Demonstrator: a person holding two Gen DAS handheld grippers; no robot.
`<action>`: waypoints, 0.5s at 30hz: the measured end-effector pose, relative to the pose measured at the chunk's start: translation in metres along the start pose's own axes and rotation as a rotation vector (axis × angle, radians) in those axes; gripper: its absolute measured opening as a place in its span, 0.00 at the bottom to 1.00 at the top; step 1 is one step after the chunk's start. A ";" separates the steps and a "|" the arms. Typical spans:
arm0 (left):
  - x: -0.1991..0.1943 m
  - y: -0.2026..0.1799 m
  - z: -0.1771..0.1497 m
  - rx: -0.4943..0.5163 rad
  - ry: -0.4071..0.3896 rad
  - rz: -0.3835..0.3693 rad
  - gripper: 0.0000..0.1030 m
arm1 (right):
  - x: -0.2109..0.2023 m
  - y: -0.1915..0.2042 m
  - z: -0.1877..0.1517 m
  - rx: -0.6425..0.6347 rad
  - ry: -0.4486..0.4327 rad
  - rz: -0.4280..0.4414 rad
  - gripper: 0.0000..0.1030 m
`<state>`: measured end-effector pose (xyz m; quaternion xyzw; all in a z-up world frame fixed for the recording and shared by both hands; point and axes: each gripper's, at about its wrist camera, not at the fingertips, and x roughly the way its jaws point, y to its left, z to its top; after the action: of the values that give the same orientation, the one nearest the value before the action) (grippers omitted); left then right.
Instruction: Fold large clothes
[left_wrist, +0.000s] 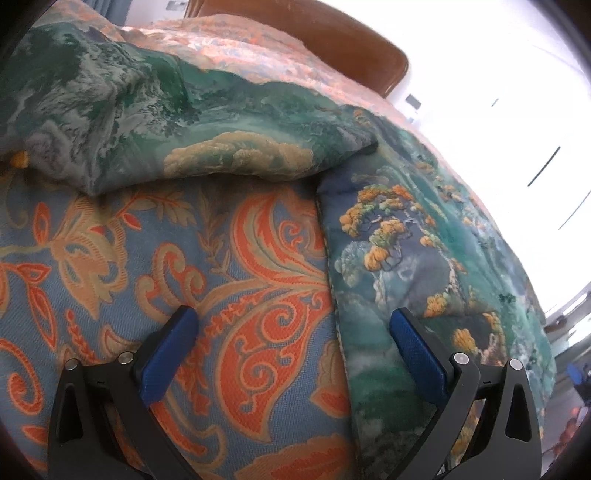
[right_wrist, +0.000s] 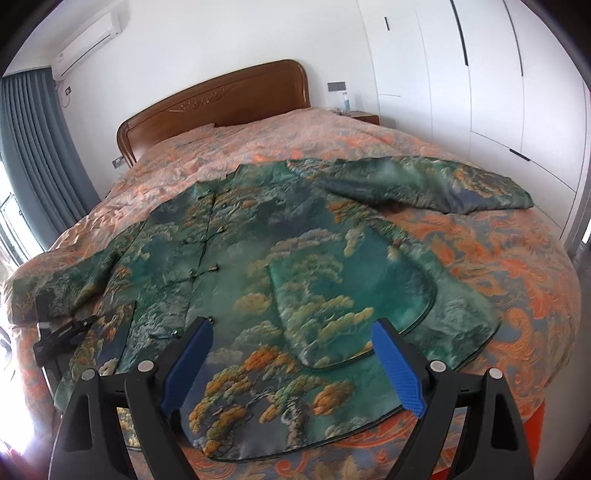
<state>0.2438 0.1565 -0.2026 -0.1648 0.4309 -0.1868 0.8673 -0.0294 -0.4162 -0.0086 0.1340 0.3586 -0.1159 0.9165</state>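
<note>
Green landscape-print jacket lay spread front-up on the bedspread, both grippers released.
Left gripper hovered wide apart low over the jacket's side edge and sleeve; right gripper gaped above the hem by the patch pocket, holding nothing.

Ahead of your right gripper, the bed with its orange-patterned cover carries the green jacket, spread flat, sleeves out.

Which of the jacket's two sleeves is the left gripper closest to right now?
The sleeve toward the curtain side: the left gripper is open beside it, while the other sleeve stretches toward the wardrobe.
</note>
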 end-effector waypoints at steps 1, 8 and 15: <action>-0.002 0.002 -0.001 -0.002 -0.016 -0.010 1.00 | 0.000 -0.002 0.001 0.005 -0.001 -0.001 0.87; 0.009 0.004 -0.004 0.008 -0.083 0.002 1.00 | 0.014 -0.013 0.003 0.021 0.002 -0.016 0.87; 0.016 -0.005 -0.003 0.012 -0.082 0.011 1.00 | 0.018 -0.005 0.002 -0.009 -0.004 0.019 0.87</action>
<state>0.2496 0.1445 -0.2134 -0.1647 0.3948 -0.1778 0.8862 -0.0169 -0.4235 -0.0209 0.1331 0.3558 -0.1060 0.9189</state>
